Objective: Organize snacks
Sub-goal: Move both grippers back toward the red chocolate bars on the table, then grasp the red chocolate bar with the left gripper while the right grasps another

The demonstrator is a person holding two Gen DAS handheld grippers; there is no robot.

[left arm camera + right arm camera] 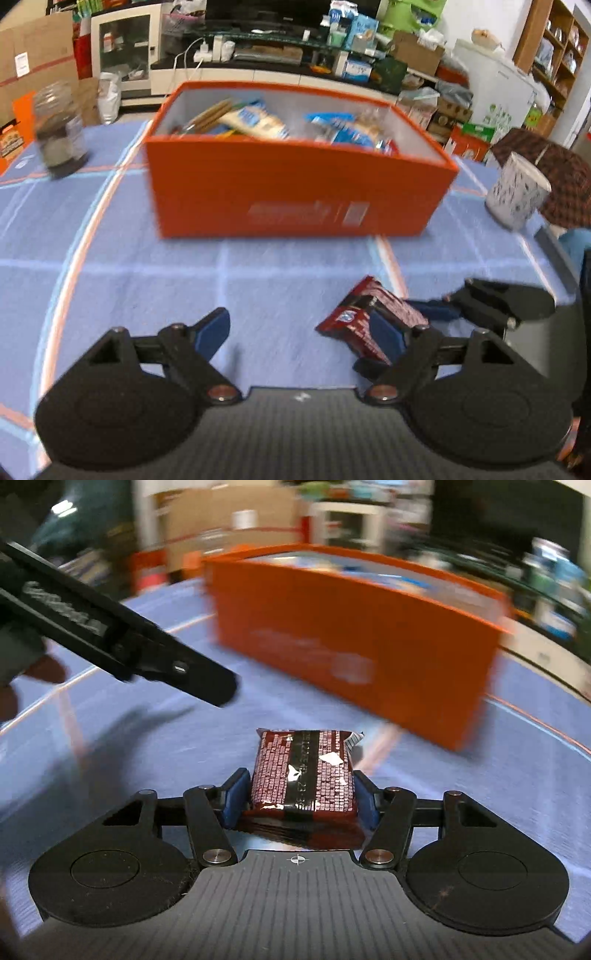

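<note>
From your left wrist camera, most of the sorting looks done: the open orange cardboard box point(295, 177) at twelve o'clock on the blue checked cloth of the tabletop point(129, 280) already holds a heap of packets, blue-and-white wrappers and some long tan sticks among them. One snack remains outside it as far as this view shows, a dark red foil snack packet point(354, 314) lying at about four o'clock, near the box but apart from it. Your left tool point(299, 332) has its blue pads spread wide with only cloth between them; it holds nothing. Your right tool point(421, 314) reaches in from three o'clock onto that packet. A clear jar with a dark lid point(61, 129) stands at ten o'clock and a white patterned cup point(517, 192) at two o'clock; neither looks like part of the job.

From your right wrist camera, the red packet point(303, 779) sits between the blue pads of the right tool point(301, 797), which press on both its sides, so I judge the grip made, with the packet low over the cloth or touching it. The box point(351, 638) lies ahead at one o'clock, blurred. The left tool's black finger point(184, 668) crosses at ten o'clock. What is left, by my reading: lift this packet, carry it over the rim and release it inside.
</note>
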